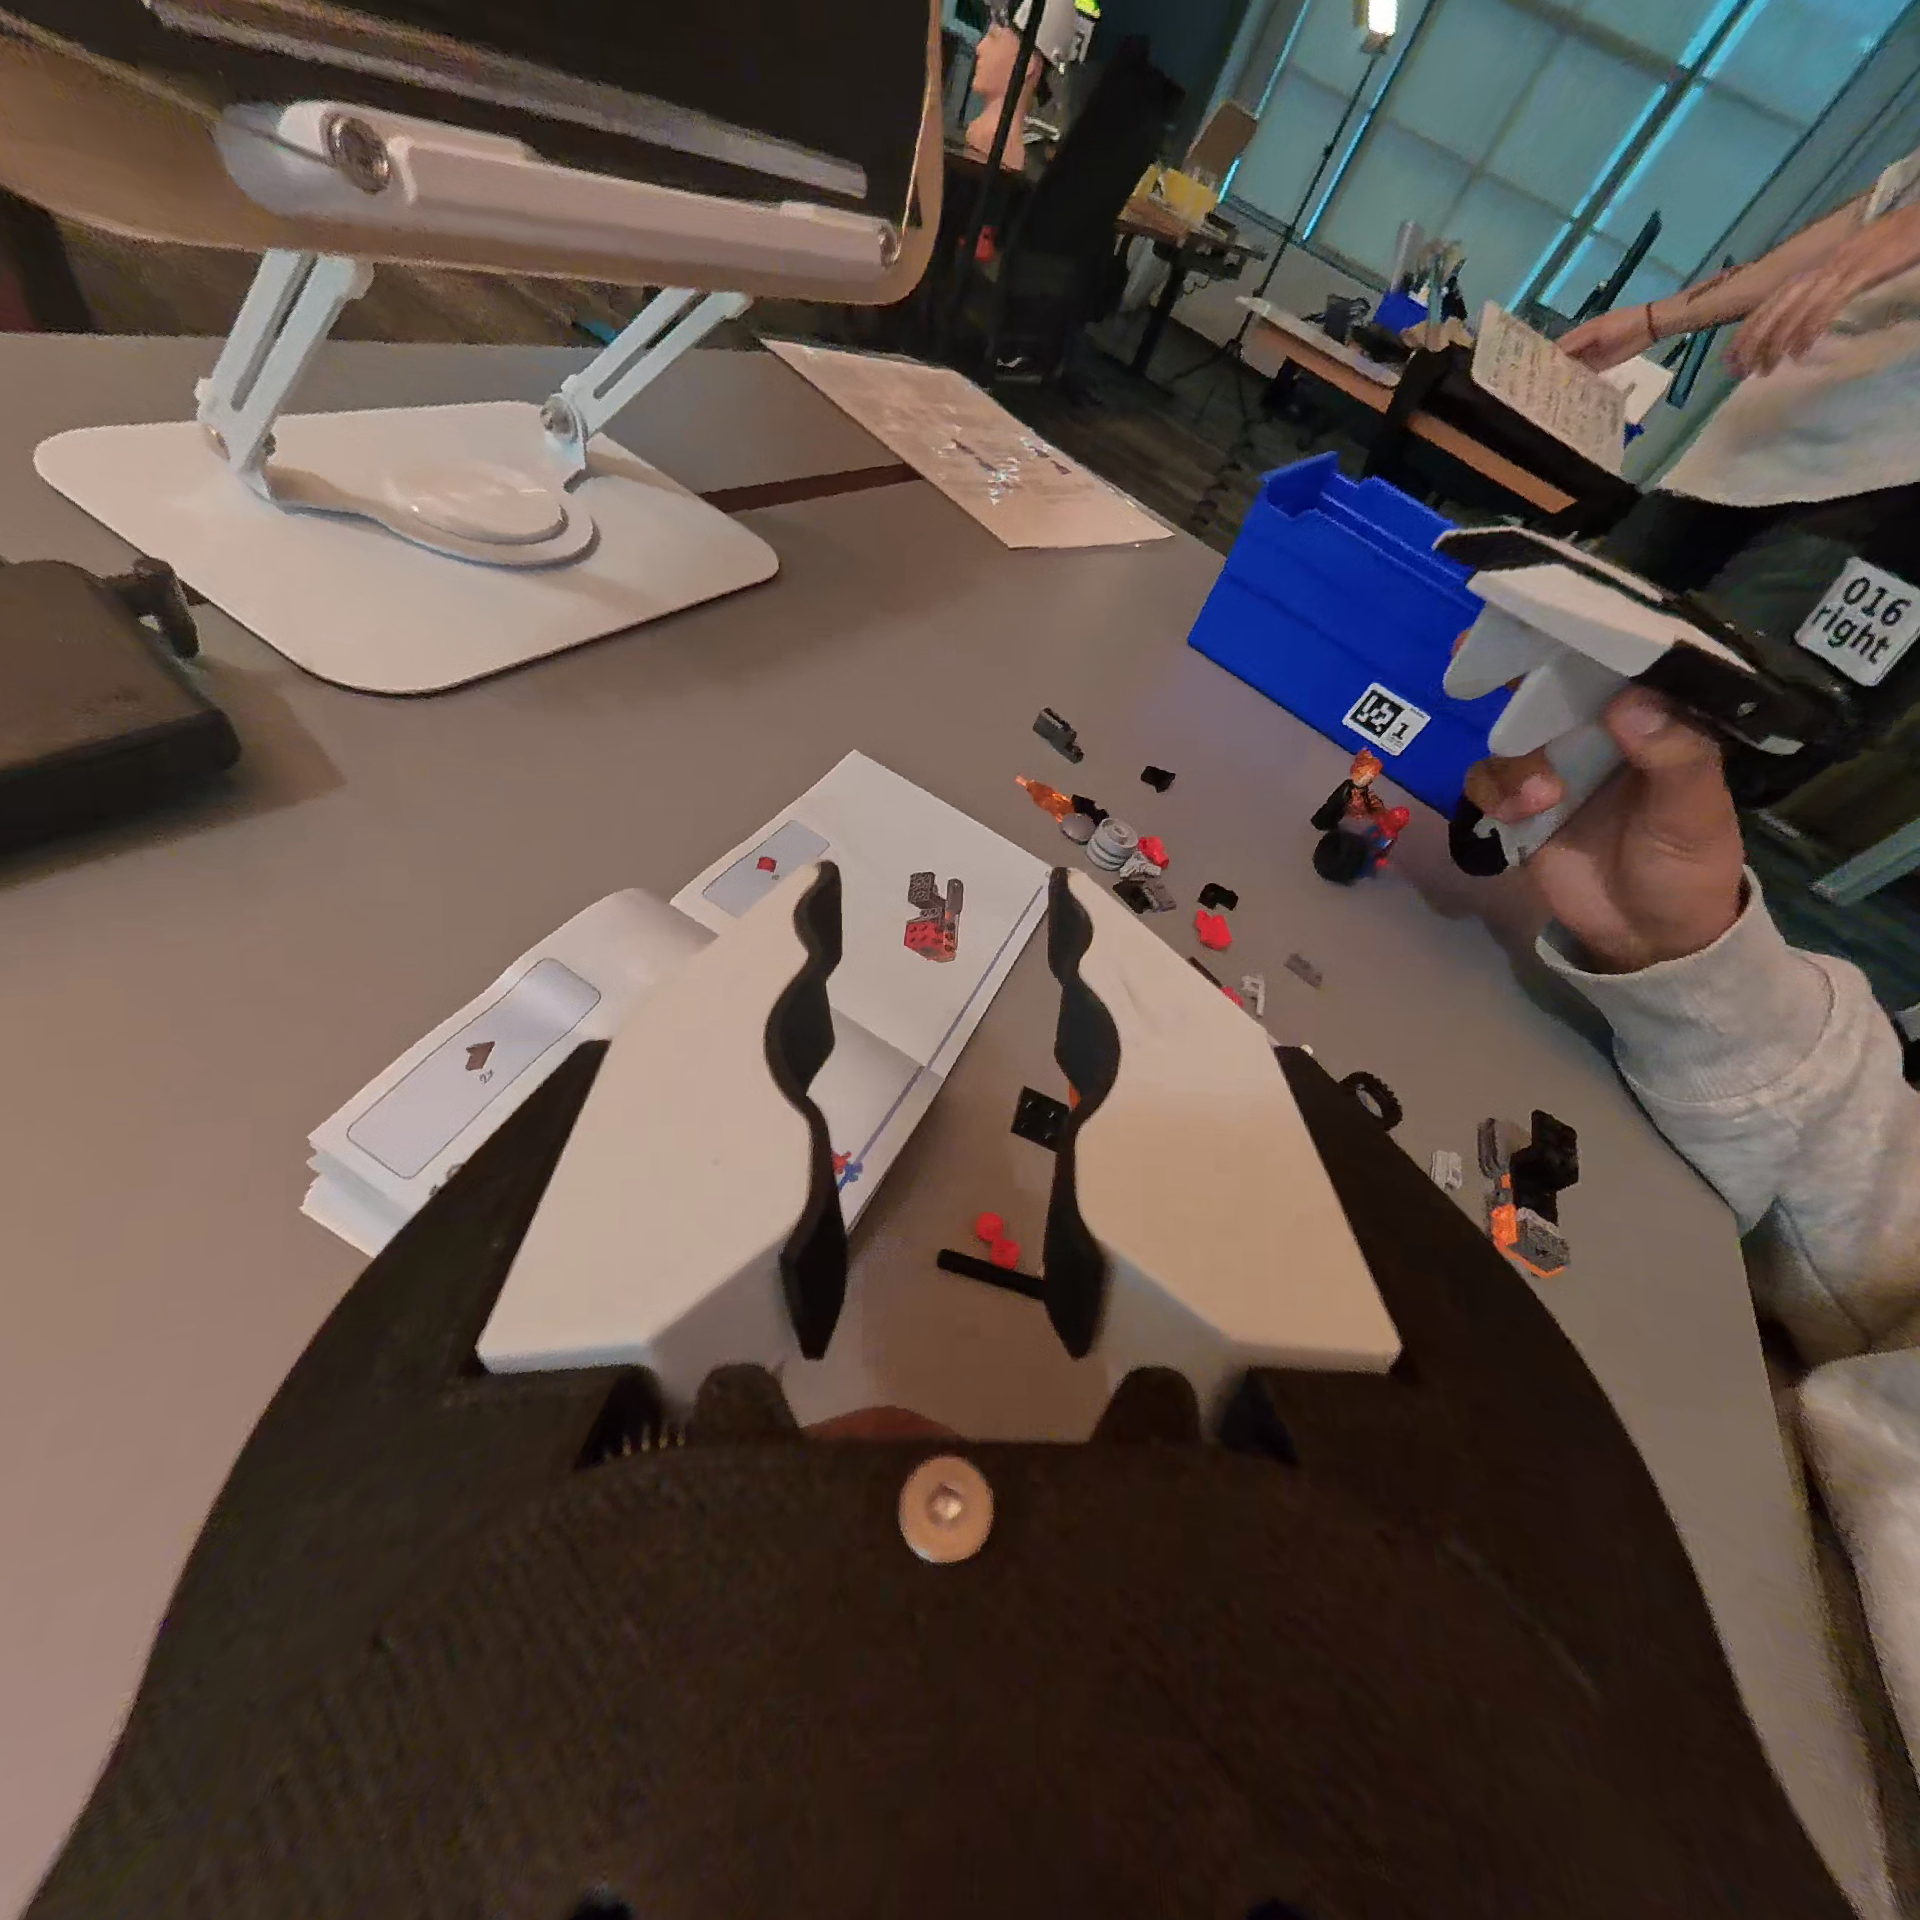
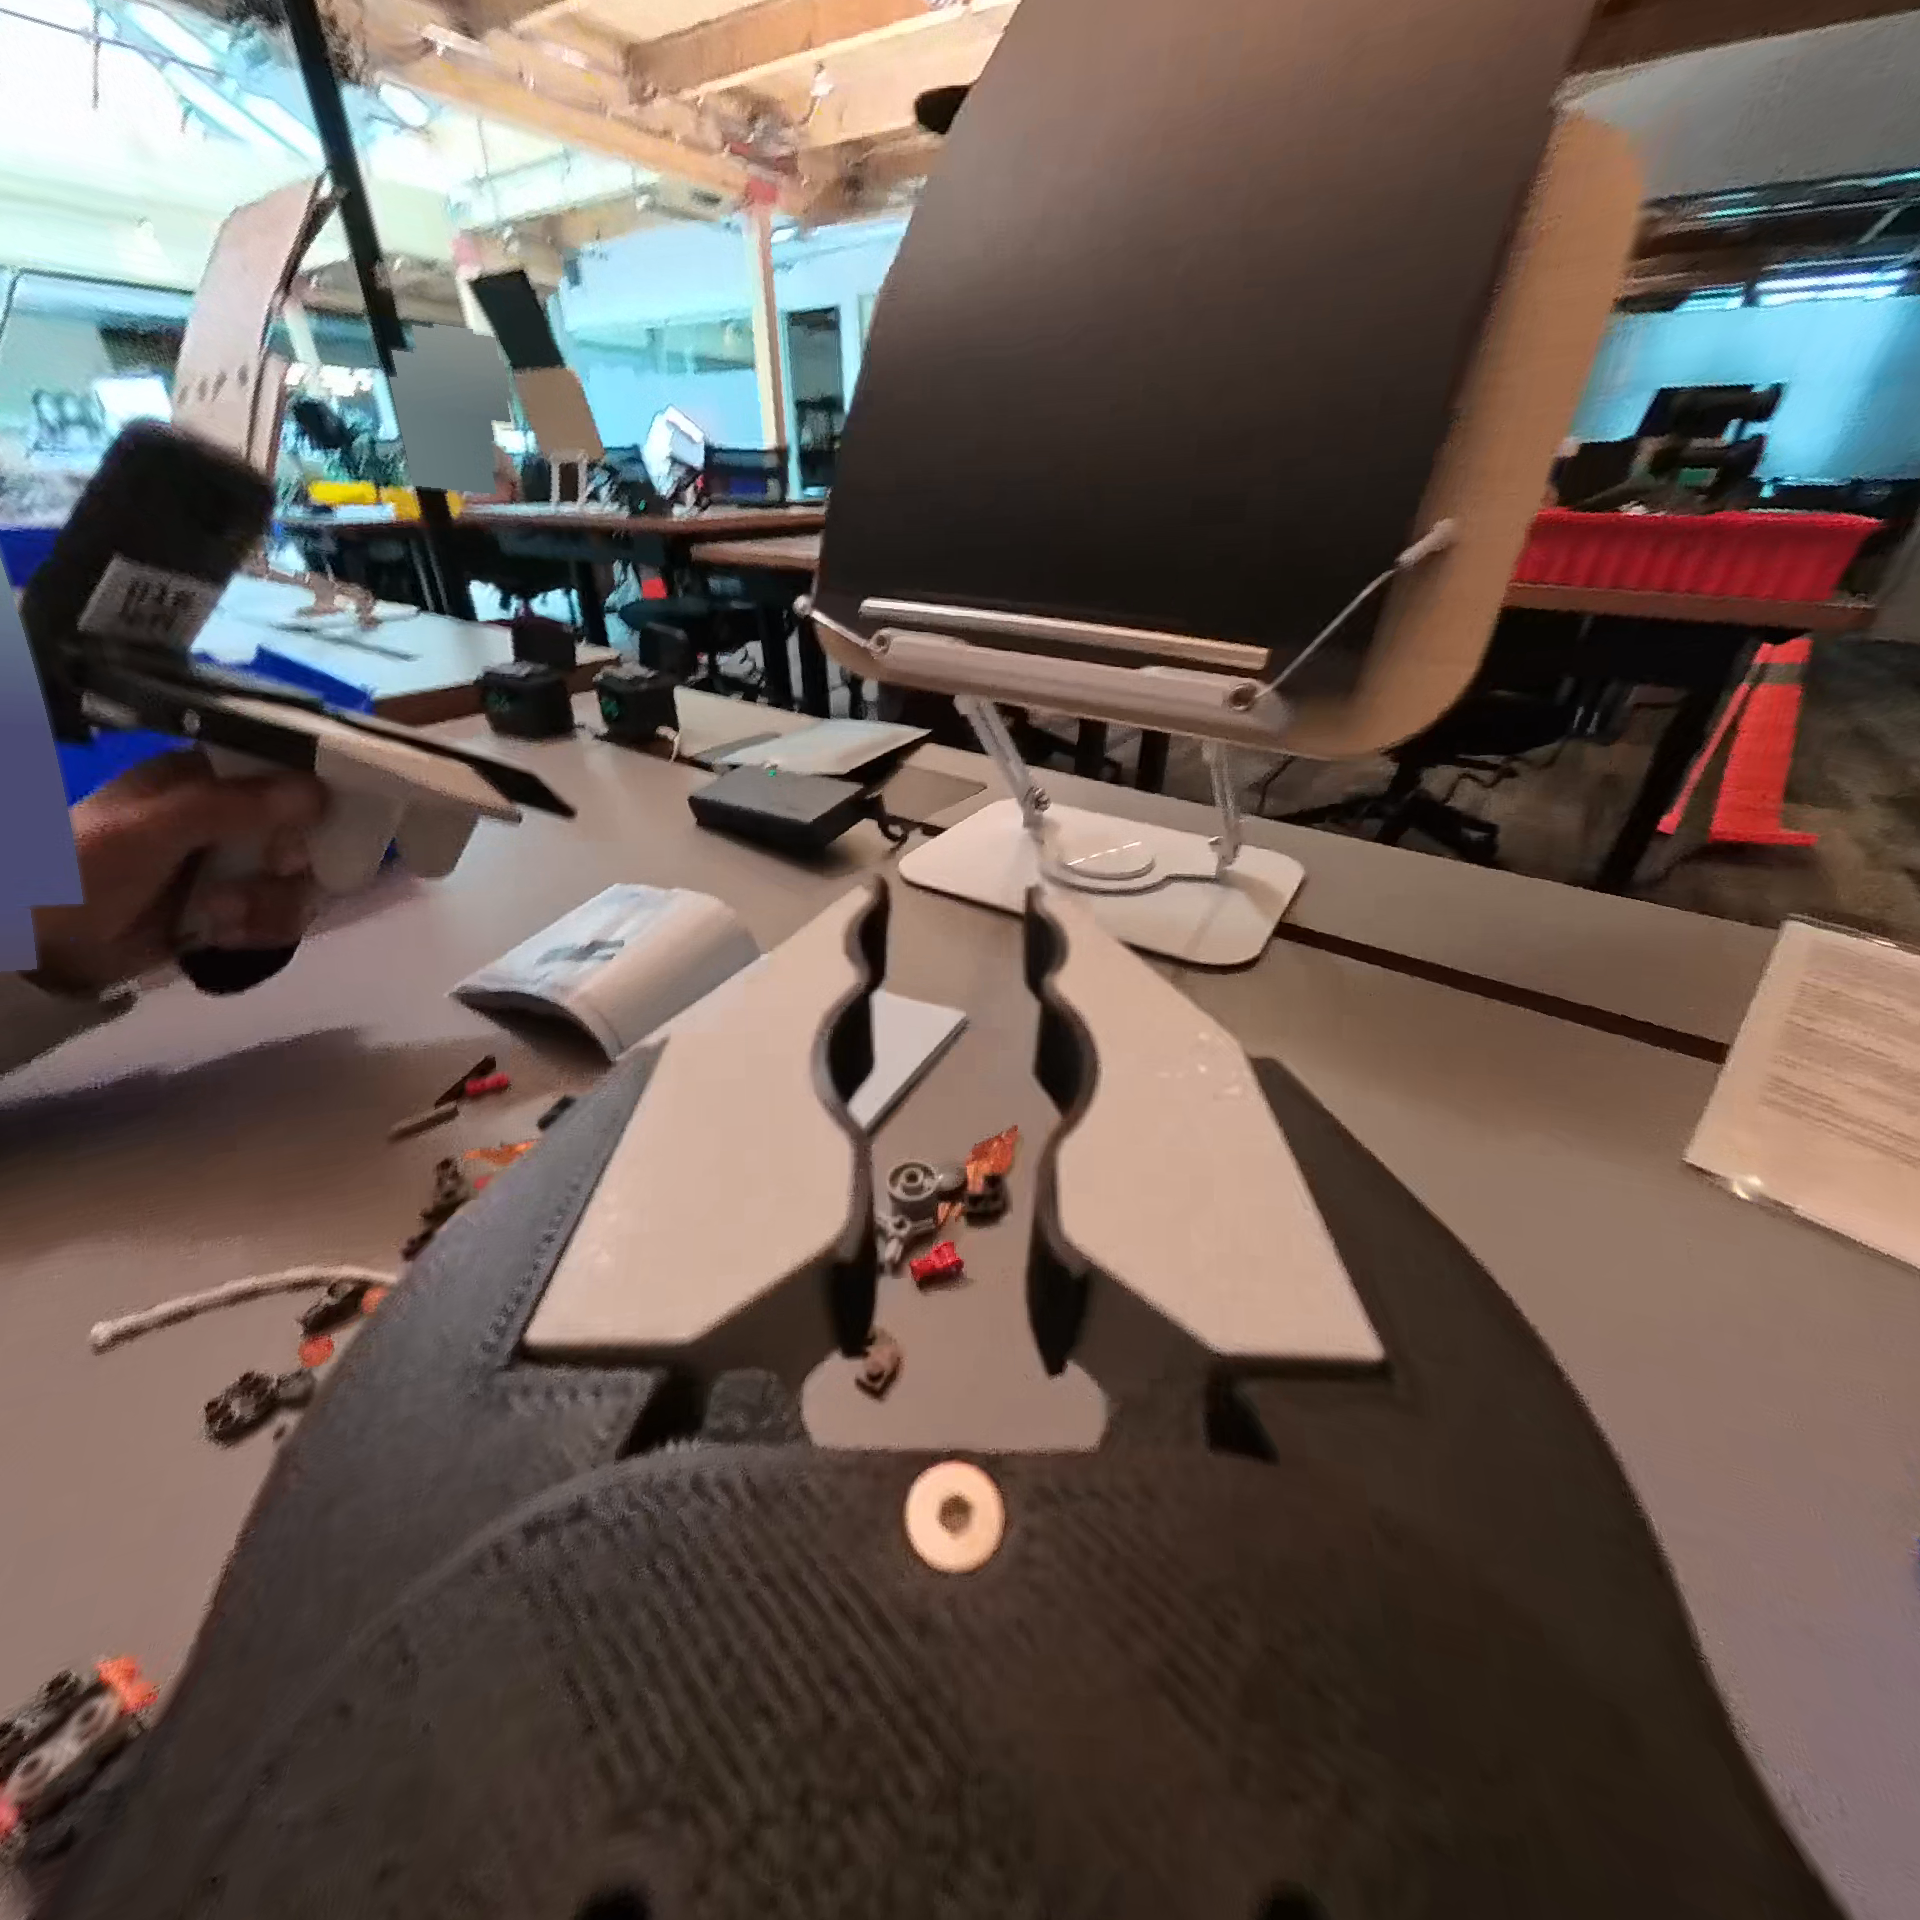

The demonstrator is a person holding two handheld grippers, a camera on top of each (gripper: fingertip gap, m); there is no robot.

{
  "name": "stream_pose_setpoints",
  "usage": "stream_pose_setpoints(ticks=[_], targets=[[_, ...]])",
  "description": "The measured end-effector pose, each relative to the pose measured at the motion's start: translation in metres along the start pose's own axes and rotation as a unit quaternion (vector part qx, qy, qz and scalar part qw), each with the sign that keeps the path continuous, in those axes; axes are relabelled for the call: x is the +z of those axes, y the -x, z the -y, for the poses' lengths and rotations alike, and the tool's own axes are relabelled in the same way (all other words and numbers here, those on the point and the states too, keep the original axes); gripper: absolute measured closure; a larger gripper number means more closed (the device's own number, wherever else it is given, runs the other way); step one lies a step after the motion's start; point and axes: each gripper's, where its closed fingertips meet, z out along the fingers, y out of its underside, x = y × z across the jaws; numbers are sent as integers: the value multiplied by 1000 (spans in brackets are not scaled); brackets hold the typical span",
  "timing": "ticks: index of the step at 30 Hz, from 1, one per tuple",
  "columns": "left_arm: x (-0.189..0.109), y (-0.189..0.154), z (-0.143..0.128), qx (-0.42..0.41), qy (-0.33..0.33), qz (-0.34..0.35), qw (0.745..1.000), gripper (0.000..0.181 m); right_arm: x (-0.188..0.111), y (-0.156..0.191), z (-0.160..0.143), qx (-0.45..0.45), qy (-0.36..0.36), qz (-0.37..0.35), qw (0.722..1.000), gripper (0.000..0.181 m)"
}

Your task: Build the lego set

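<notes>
Left gripper (image 1: 940, 883): nearest the lens in the left wrist view, its jaws stood apart and empty above the surface (image 1: 260, 935).
Between those jaws: a black plate (image 1: 1039, 1117), a red stud piece (image 1: 995, 1236) and a black axle rod (image 1: 987, 1273) lay on the surface; the rod's long axis ran across the gap, side to side.
Right gripper (image 2: 956, 899): jaws likewise apart, holding nothing, raised above the surface.
Between its jaws: a grey round piece (image 2: 914, 1184), a small red piece (image 2: 938, 1264) and an orange flame piece (image 2: 992, 1148) sat close together, a little ahead and below.
Key relation: the left gripper looked nearer to the rod and red stud; since the rod lay across the opening, a turn of the wrist seemed needed to close on its thin sides.
Lego set: still mostly loose parts; a part-built black and orange piece (image 1: 1527, 1195) stood off to the right, two minifigures (image 1: 1361, 821) near the blue bin (image 1: 1320, 613).
Instruction booklet (image 1: 904, 831): open just ahead of the left jaws, partly beneath them.
Further out: a white tablet stand (image 1: 416, 540) at the back, well apart from the parts.
In the way: the crowded small parts by the grey round piece could get nudged in a pick.
</notes>
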Motion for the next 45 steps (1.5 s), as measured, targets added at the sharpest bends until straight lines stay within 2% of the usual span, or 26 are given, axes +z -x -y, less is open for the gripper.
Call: stream_pose_setpoints(ticks=[2,5,12,15,17,20,21,23,27,30,31,35,40,45], targets=[[1,3,-2,-8,1,1,1000,142,-1,-4,1,18,-6,-4,1000,148],[4,6,-6,-10,5,4,1000,142,3,-1,-8,38,18,10,999,146],[8,6,-10,3,13,13,1000,143,4,-3,-13,-20,40,-21,999,151],[9,3,-10,8,14,13,1000,143,9,12,-21,-13,61,23,998,150],[10,3,-11,11,15,14,1000,144,15,33,-36,-10,93,81,992,151],[11,7,-14,16,15,22,1000,146,20,67,-81,23,218,168,961,144],[12,8,-16,14,17,22,1000,146,20,70,-92,11,249,166,954,144],[13,10,-19,5,20,19,1000,146,22,60,-101,-36,268,117,956,153],[14,14,-22,-5,20,20,1000,147,16,11,-103,-85,293,-21,952,154],[13,16,-21,-10,16,21,1000,147,2,-27,-101,-115,321,-104,934,152],[12,17,-20,-12,14,20,1000,147,-1,-34,-104,-118,341,-112,926,150],[11,13,-16,-19,7,9,1000,147,0,-31,-136,-103,444,-59,888,152],[12,11,-16,-15,11,9,1000,146,2,-51,-147,-148,498,-88,850,151],[13,9,-17,-14,14,7,1000,146,9,-52,-150,-121,504,-71,852,162]])
